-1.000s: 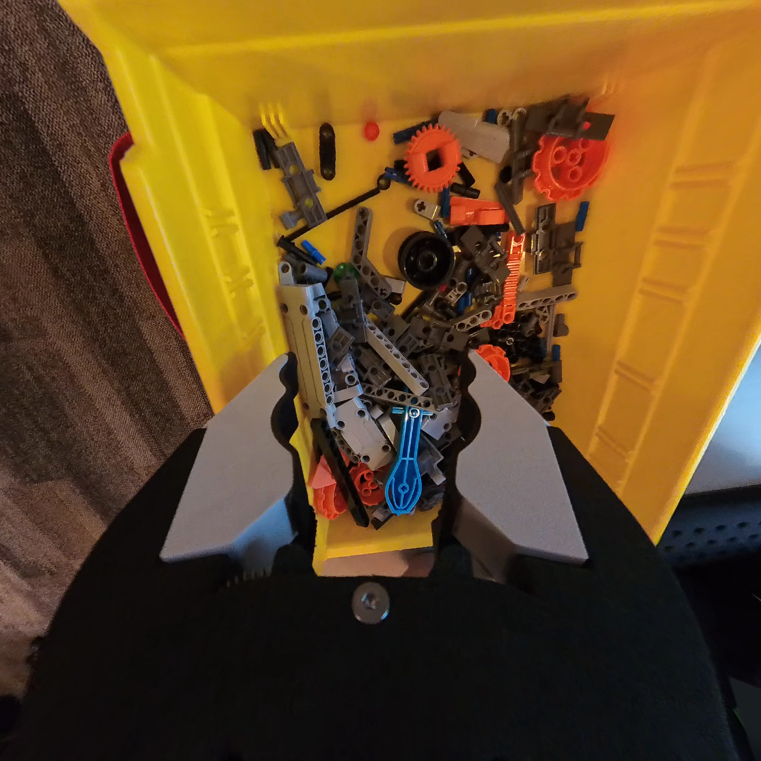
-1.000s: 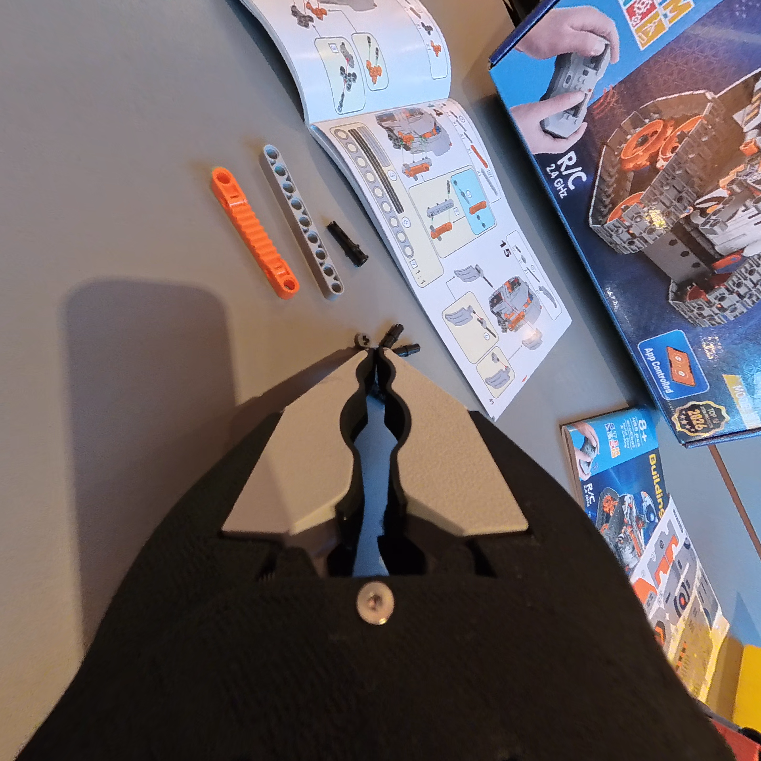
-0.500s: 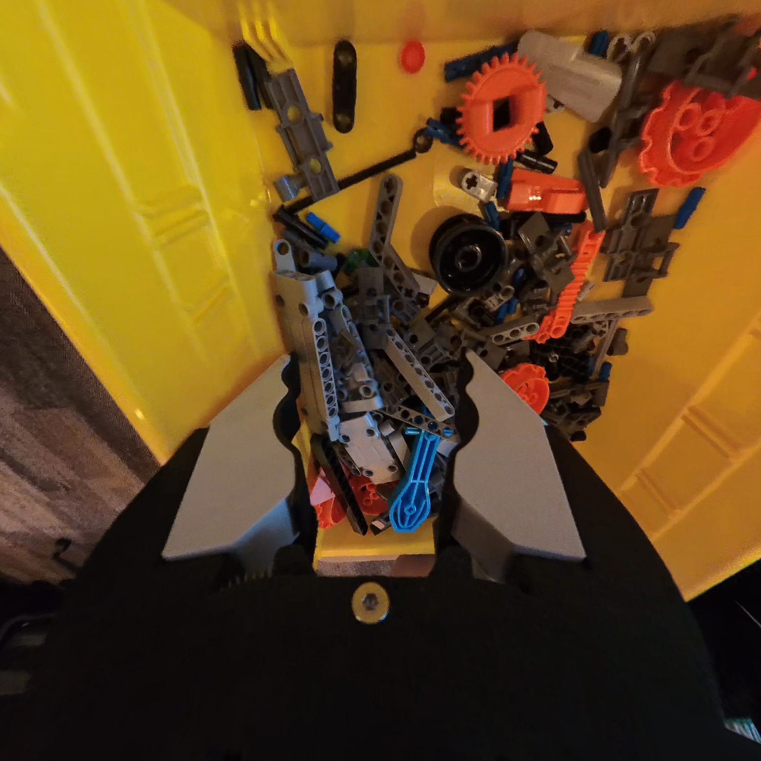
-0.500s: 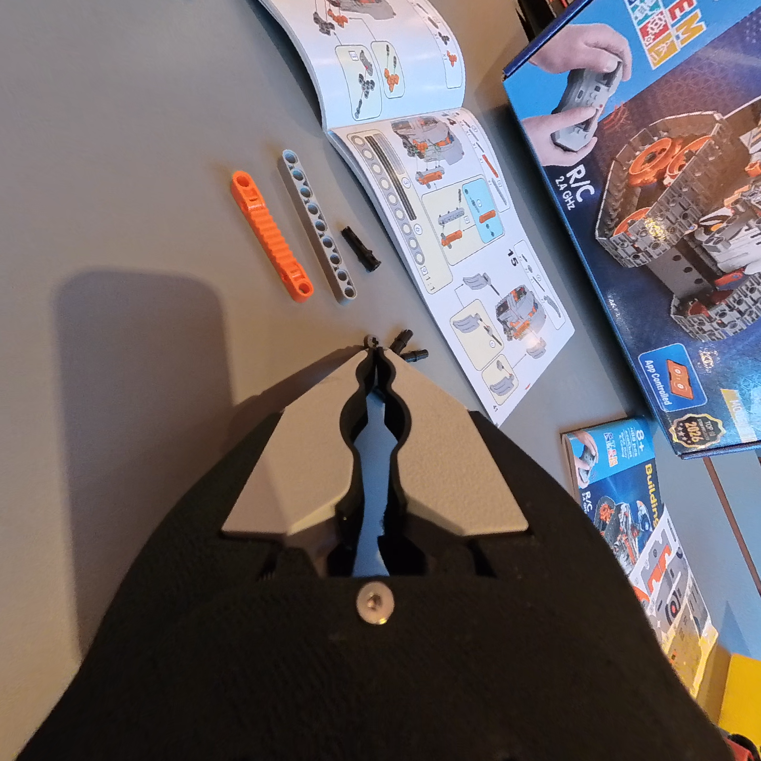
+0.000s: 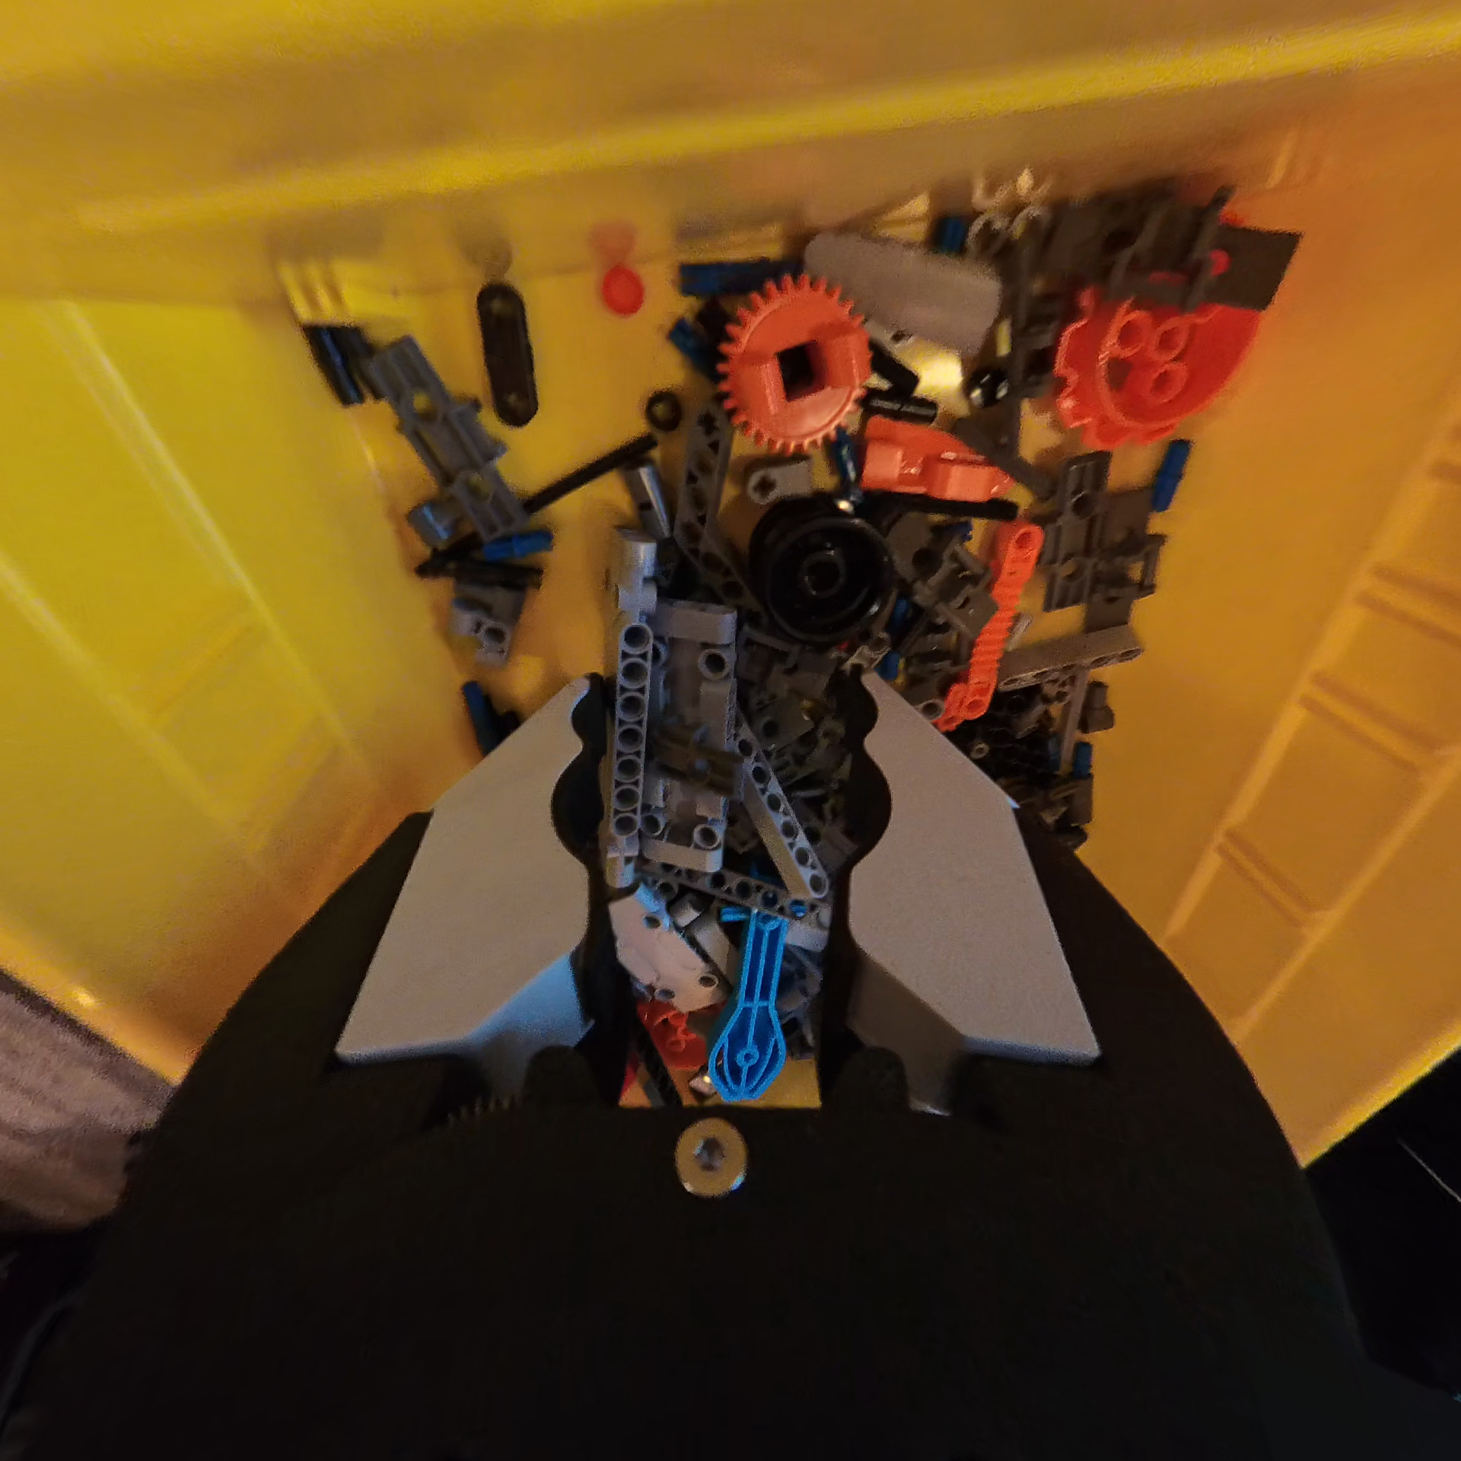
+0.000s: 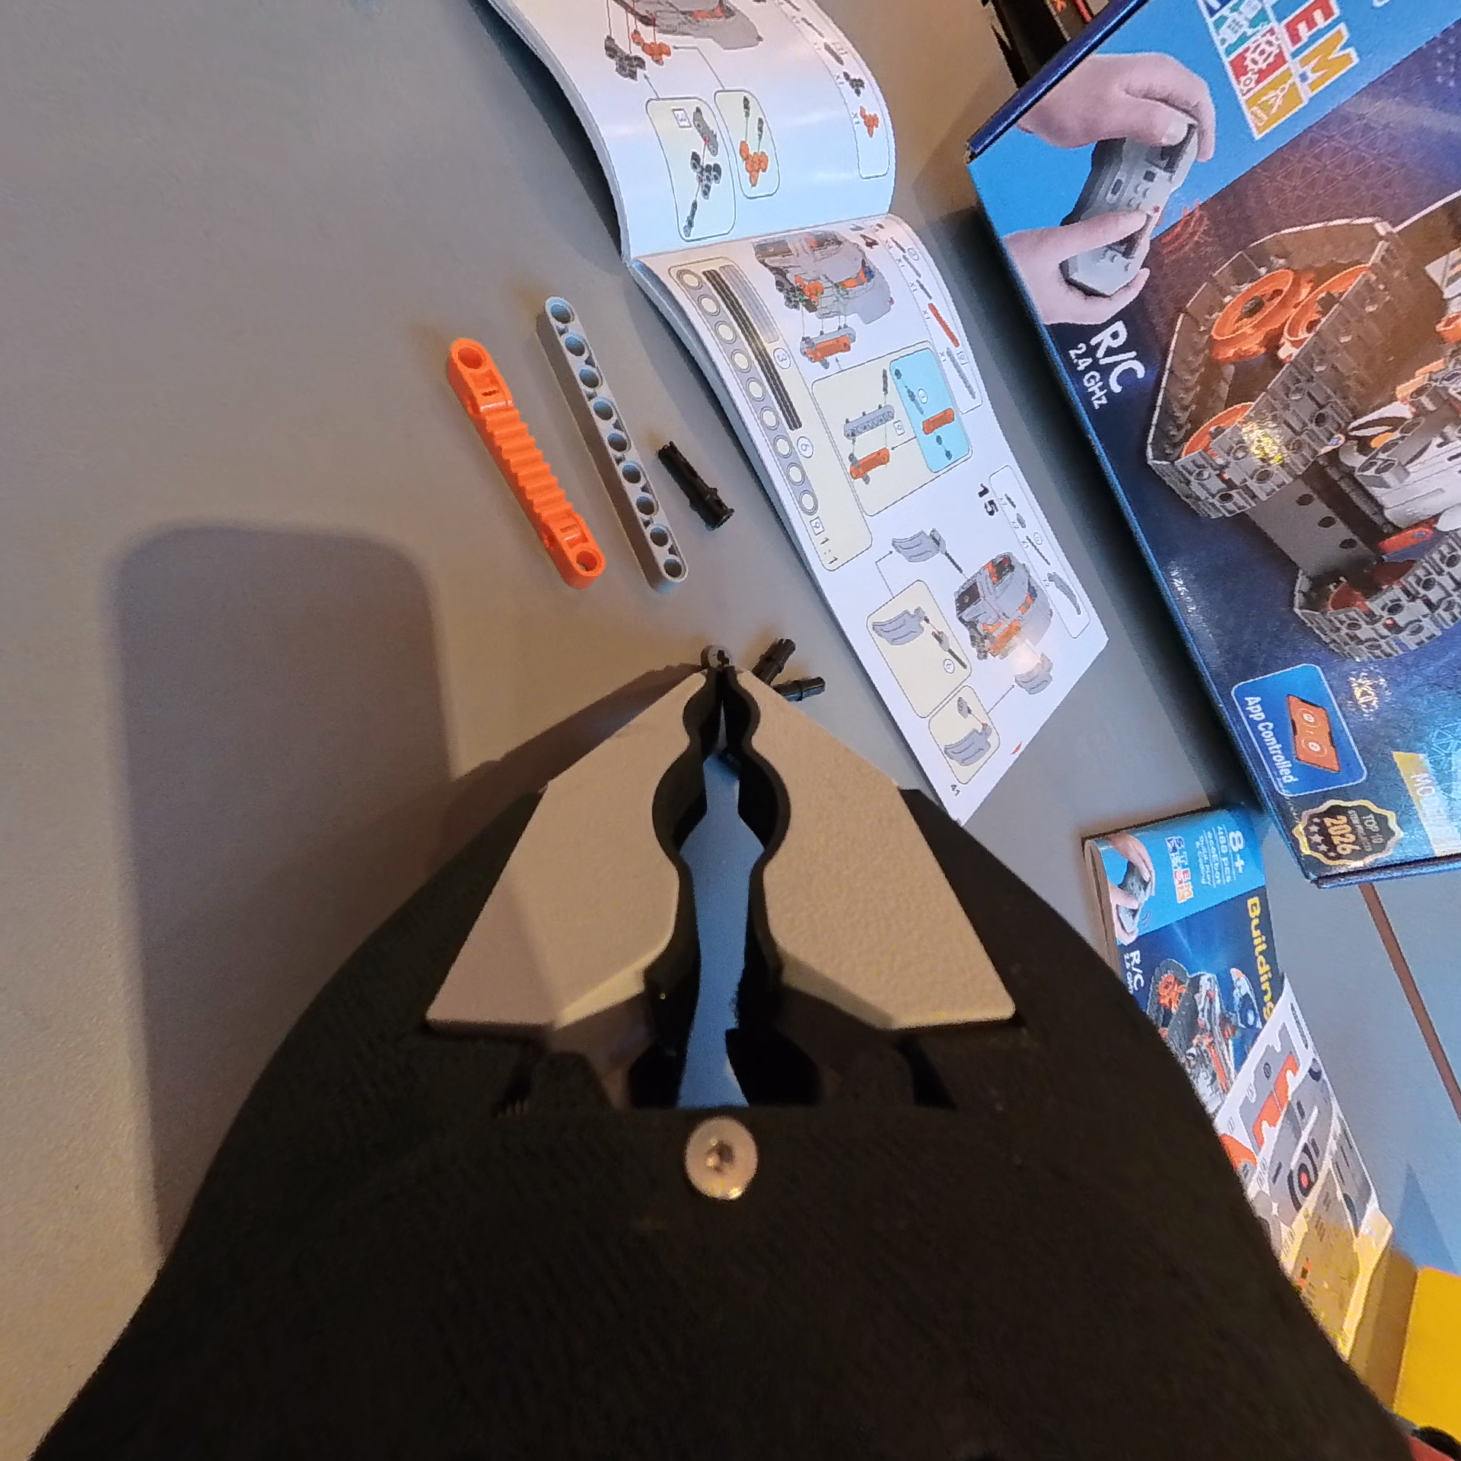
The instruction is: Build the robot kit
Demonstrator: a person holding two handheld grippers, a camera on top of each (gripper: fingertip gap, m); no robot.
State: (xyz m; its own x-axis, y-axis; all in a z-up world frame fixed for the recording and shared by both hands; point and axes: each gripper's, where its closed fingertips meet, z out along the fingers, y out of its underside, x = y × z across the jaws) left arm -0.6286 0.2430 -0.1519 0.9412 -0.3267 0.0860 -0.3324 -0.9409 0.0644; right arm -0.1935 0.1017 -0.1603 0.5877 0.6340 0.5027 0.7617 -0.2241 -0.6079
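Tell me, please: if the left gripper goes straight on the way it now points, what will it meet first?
Probably the grey holed beam on top of the pile of parts in the yellow bin. The open left gripper points into that pile; depth is unclear.

Left claw (image 5: pixel 723 696) gapes wide, pointing downward; right claw (image 6: pixel 718 678) is pinched closed.

The left wrist view looks down from close above into the yellow bin (image 5: pixel 174 601), facing its pile of building parts. The right wrist view looks down at the grey table (image 6: pixel 237 237) from close above, with the yellow bin only a corner at the lower right edge. The two views share only this bin.
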